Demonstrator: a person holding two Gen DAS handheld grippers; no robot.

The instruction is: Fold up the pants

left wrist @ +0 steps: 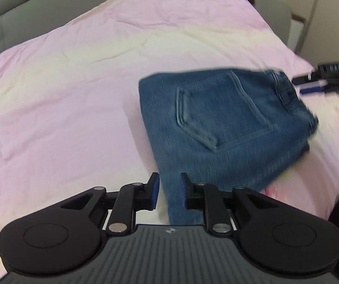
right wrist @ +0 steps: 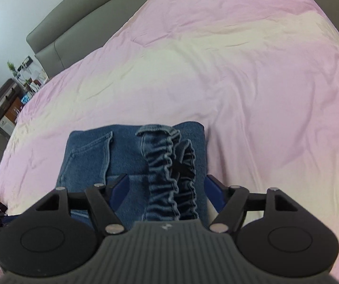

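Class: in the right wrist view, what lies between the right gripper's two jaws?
A bunched, gathered strip of the jeans runs between the open jaws of the right gripper, over the folded denim.

Black linkage fingers point(left wrist: 154, 190), blue pads, silver screws, ribbed grey housing

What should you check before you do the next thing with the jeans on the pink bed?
1. Jeans folded into a compact stack on the pink bedcover: ok.
2. Back pocket lying flat on top: ok.
3. Waistband neat: not ok, it is bunched and ruffled.
4. Left gripper free of cloth: cannot tell; jaws slightly apart, with the near edge of the denim between them.
5. Right gripper released: ok, jaws wide open on either side of the waistband.
6. Stack edges squared: cannot tell, the left view is blurred.
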